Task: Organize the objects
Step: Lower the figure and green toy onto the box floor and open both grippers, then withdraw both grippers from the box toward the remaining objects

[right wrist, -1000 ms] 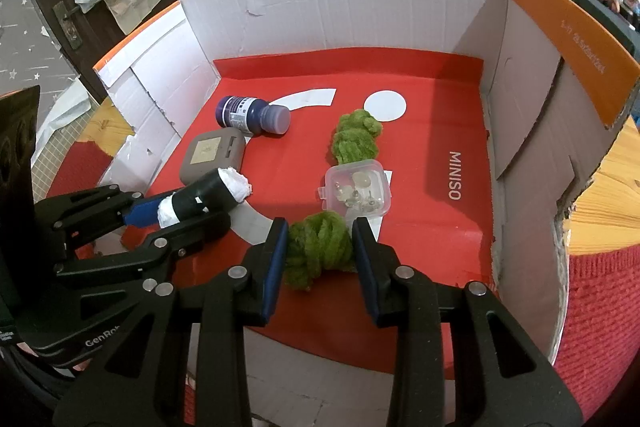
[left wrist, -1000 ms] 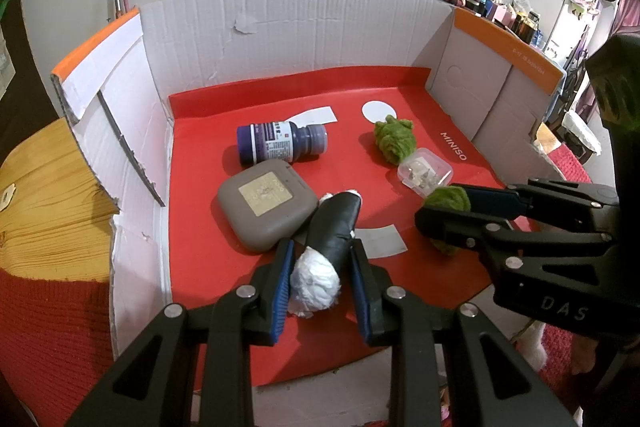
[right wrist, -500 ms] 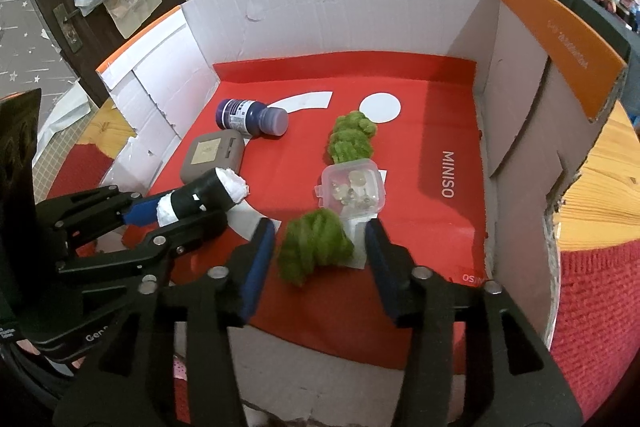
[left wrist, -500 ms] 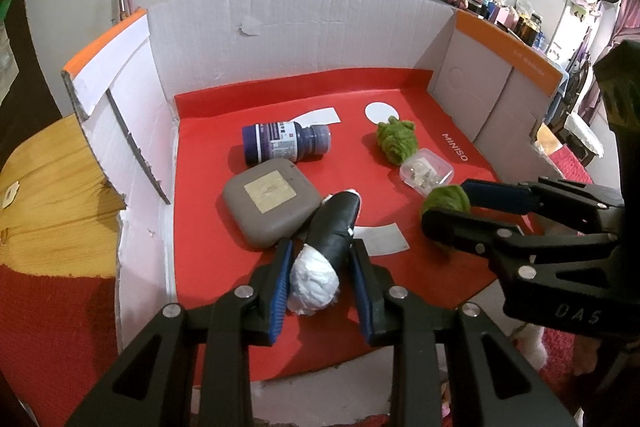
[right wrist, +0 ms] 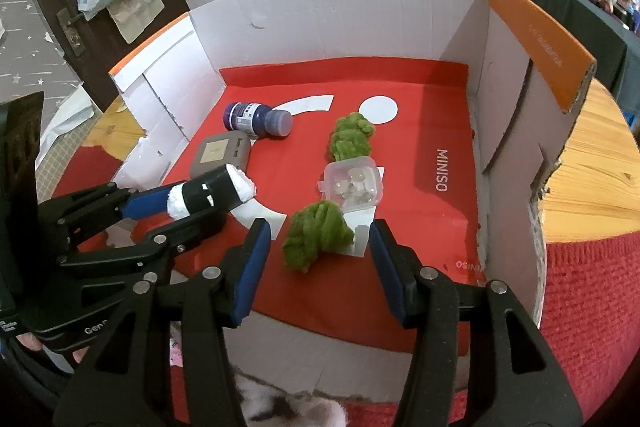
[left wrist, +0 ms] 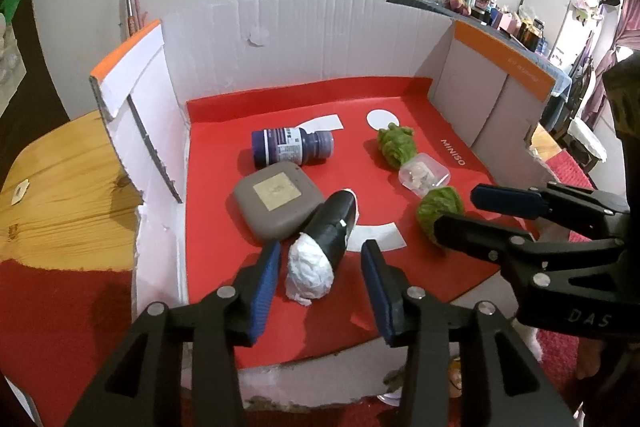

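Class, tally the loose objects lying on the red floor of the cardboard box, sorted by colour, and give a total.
Green yarn clumps: 2
Purple bottle: 1
Grey case: 1
Clear lidded tub: 1
Black tube stuffed with white paper: 1
Total: 6

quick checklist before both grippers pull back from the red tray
1. Left hand-held gripper clear of the black roll: ok, jaws opening, gaps on both sides.
2. Right hand-held gripper clear of the near green yarn ball: ok, jaws opening, pads off it.
3. Roll resting on the red tray: ok, leaning by the grey case.
4. Yarn ball settled: ok, beside the clear plastic box.
5. Roll will not roll away: cannot tell.
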